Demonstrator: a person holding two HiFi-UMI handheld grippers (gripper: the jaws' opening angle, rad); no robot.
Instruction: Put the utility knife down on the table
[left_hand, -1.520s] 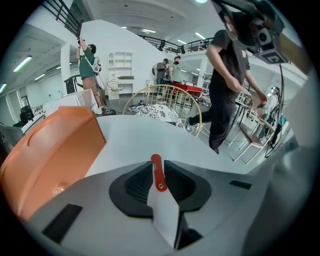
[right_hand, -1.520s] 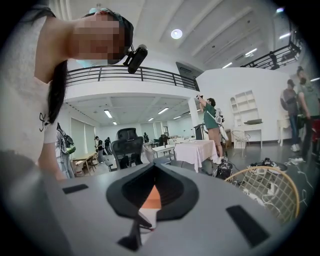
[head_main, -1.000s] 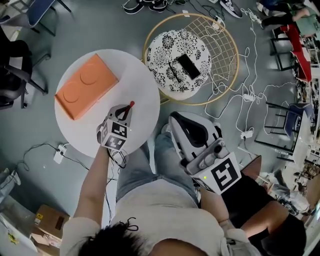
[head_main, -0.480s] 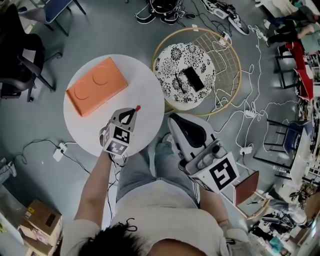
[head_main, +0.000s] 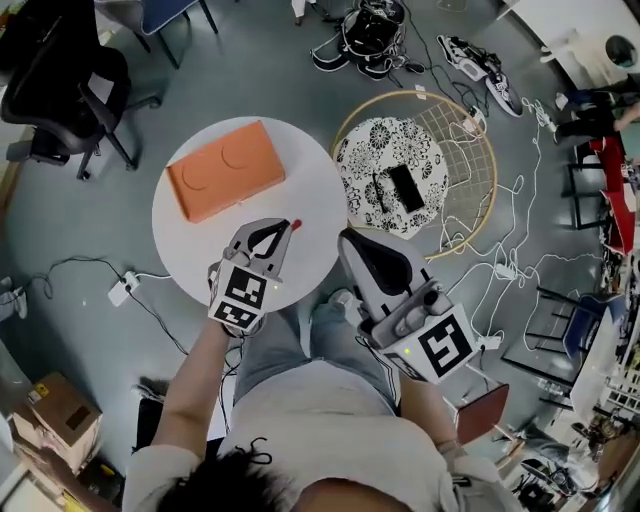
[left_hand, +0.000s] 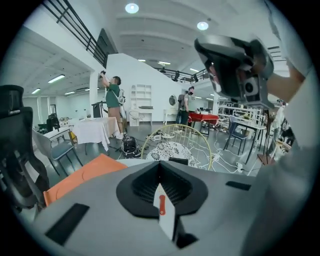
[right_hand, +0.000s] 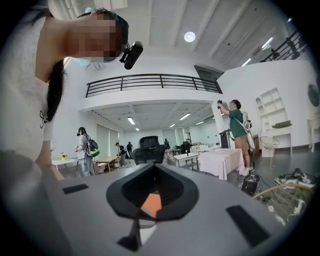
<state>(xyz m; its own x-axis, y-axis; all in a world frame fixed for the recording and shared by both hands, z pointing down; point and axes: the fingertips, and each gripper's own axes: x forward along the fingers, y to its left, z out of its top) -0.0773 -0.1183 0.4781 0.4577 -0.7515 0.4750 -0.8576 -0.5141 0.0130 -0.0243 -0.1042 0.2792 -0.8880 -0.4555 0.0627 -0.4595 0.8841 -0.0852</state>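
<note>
The utility knife (head_main: 292, 226) shows only its red tip past the left gripper's jaws in the head view. In the left gripper view the knife (left_hand: 164, 212) is a pale blade-shaped body with a red slider. My left gripper (head_main: 283, 229) (left_hand: 160, 167) is shut on it, above the near right part of the round white table (head_main: 200, 250). My right gripper (head_main: 350, 240) (right_hand: 152, 167) is shut with nothing in it, just off the table's right edge, above the person's lap.
An orange box (head_main: 225, 170) lies on the far half of the table. To the right stands a floral cushion (head_main: 380, 150) with a black device (head_main: 405, 187), inside a round wire frame (head_main: 470, 170). An office chair (head_main: 70, 90) and floor cables (head_main: 520, 230) surround the table.
The head camera has shifted, so the whole scene slid right and down in view. The left gripper still holds the knife over the table's near side. The right gripper has hardly moved.
</note>
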